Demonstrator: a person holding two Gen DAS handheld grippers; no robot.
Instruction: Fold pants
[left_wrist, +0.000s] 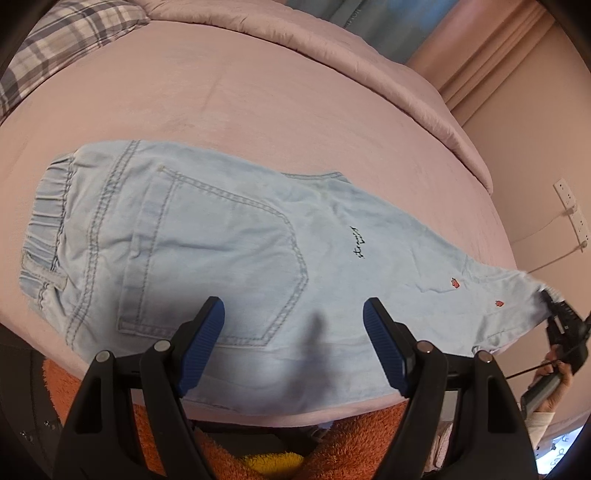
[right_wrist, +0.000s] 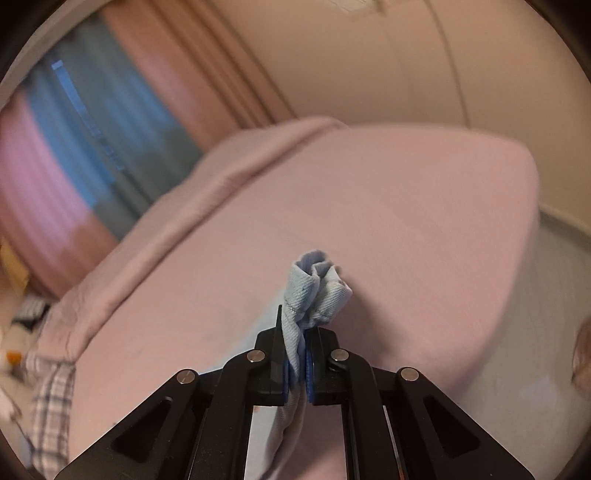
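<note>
Light blue denim pants (left_wrist: 229, 251) lie folded lengthwise on the pink bed, elastic waistband at the left, back pocket up, legs running right. My left gripper (left_wrist: 293, 317) is open and empty, hovering over the near edge of the pants below the pocket. My right gripper (left_wrist: 554, 314) shows at the far right of the left wrist view, holding the leg hem. In the right wrist view the right gripper (right_wrist: 297, 332) is shut on the bunched hem of the pants (right_wrist: 314, 291), lifted above the bed.
The pink bed sheet (left_wrist: 295, 110) spreads behind the pants, with a folded pink quilt (left_wrist: 351, 55) at the back and a plaid pillow (left_wrist: 55, 48) at the far left. An orange rug (left_wrist: 332, 443) lies below the bed edge. A wall socket (left_wrist: 572, 210) is at the right.
</note>
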